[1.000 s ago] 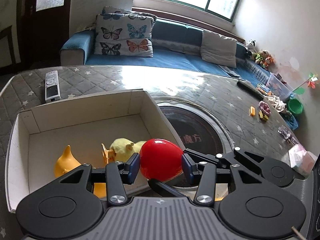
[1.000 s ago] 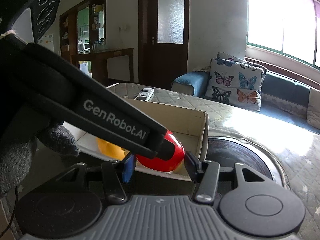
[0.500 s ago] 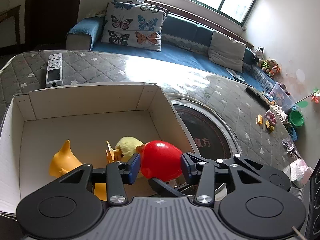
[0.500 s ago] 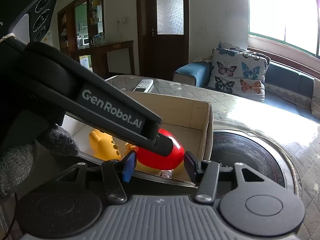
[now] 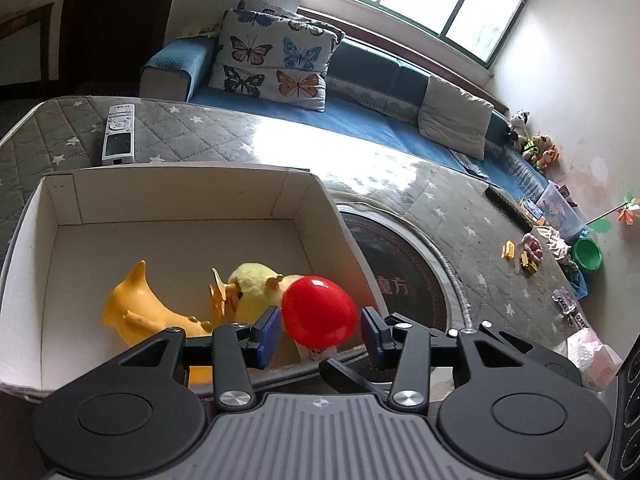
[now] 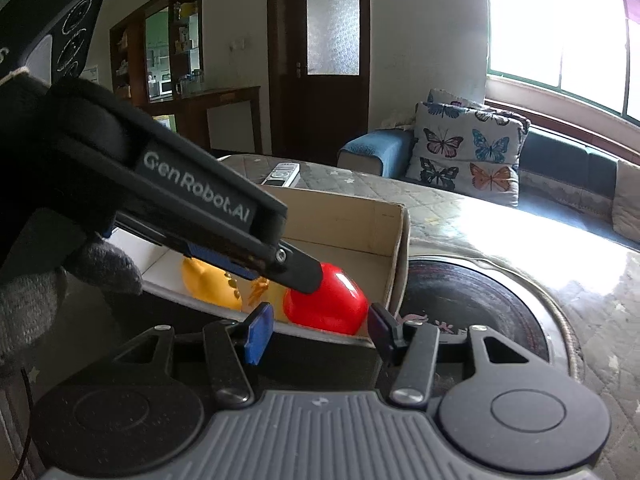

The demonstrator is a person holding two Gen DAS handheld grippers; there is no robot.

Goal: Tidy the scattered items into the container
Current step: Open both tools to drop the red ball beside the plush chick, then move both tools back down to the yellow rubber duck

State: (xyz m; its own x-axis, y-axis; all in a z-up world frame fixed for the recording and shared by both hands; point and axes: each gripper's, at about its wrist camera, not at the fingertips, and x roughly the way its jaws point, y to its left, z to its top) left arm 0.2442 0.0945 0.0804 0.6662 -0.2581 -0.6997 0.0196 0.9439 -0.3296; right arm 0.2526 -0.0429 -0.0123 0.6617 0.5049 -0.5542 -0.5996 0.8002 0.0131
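Note:
A red rounded toy (image 5: 319,311) lies in the near right corner of the open cardboard box (image 5: 176,196), between my left gripper's (image 5: 320,332) spread fingers, which no longer touch it. A yellow plush chick (image 5: 256,288) and an orange rubber toy (image 5: 140,308) lie in the box beside it. In the right wrist view the red toy (image 6: 328,304) sits in the box (image 6: 360,220) under the left gripper's finger (image 6: 296,268). My right gripper (image 6: 320,330) is open and empty, just outside the box's near wall.
A remote control (image 5: 119,134) lies on the quilted table behind the box. A round dark hotplate (image 5: 404,276) is right of the box. Small toys (image 5: 524,256) lie at the table's far right edge. A sofa with butterfly cushions (image 5: 276,68) stands behind.
My left gripper carried the red toy over the box's near right corner and opened; the toy now rests inside the box, free of the pads. The right gripper stayed open nearby.

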